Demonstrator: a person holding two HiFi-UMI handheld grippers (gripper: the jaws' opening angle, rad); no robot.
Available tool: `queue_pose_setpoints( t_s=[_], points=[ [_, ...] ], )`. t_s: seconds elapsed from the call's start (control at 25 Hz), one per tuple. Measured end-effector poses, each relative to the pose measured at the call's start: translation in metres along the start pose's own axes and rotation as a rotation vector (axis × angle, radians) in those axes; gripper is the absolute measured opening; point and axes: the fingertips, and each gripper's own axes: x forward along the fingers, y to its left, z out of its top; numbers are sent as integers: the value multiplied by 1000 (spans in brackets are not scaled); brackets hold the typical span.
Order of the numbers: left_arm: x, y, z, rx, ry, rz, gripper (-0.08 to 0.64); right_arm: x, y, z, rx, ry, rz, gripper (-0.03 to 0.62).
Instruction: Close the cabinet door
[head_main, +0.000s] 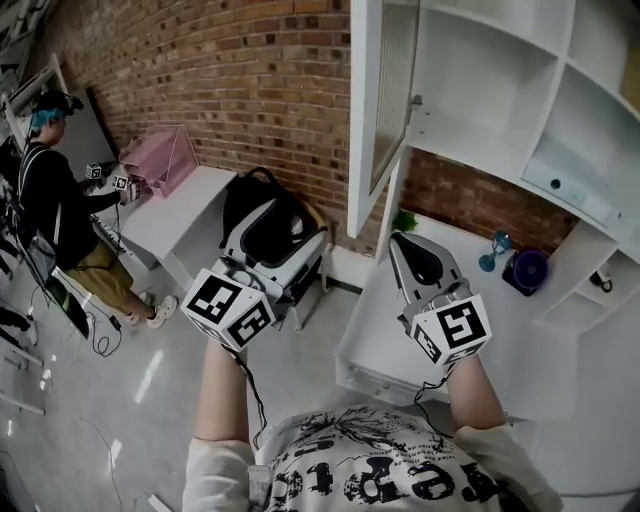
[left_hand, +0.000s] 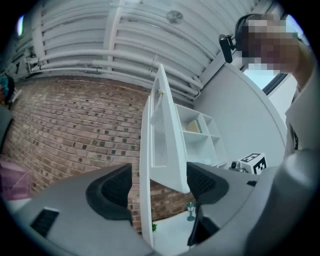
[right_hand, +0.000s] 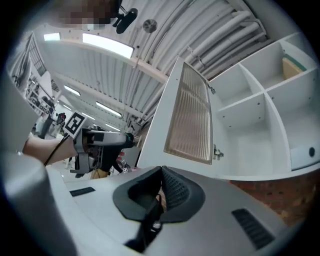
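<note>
Cabinet door stands open, white, ribbed-glass panelled.

The cabinet door is white with a ribbed pane, the wall red-brown brick, the backpack black.

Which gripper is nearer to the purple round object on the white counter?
Right. The right gripper hovers over the counter, left of the purple object; the left gripper is farther left, past its edge.

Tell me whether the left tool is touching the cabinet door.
Apart. The head view shows brick wall between the left tool and the cabinet door; the left gripper view shows its jaws open, gripping nothing.
</note>
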Motion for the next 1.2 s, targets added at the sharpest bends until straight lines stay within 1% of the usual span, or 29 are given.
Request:
queue_pose_setpoints(
  t_s=[0.16,0.28,0.44,0.56,0.64,0.88,1.08,1.2],
  points=[
    [17,23,35,-40,-70,-114,348,17,3,16,-41,24,-78,15],
    [36,35,59,-54,-103,-190,348,26,2,29,-66,29,-120,15],
    [57,33,93,-43,-155,-304,348,30,3,39,-92,22,-165,15],
    [67,29,124,-17,-204,-399,348,36,3,44,-126,19,-209,15],
    [75,29,142,-15,-226,-461,348,42,3,44,-136,21,-220,15],
    [98,33,193,-151,-305,-612,347,51,-5,42,-149,14,-256,15],
    [116,24,231,-192,-344,-710,314,52,-14,40,-153,42,-293,15],
    [121,20,243,-210,-355,-738,297,47,-18,36,-182,58,-324,15]
  ],
)
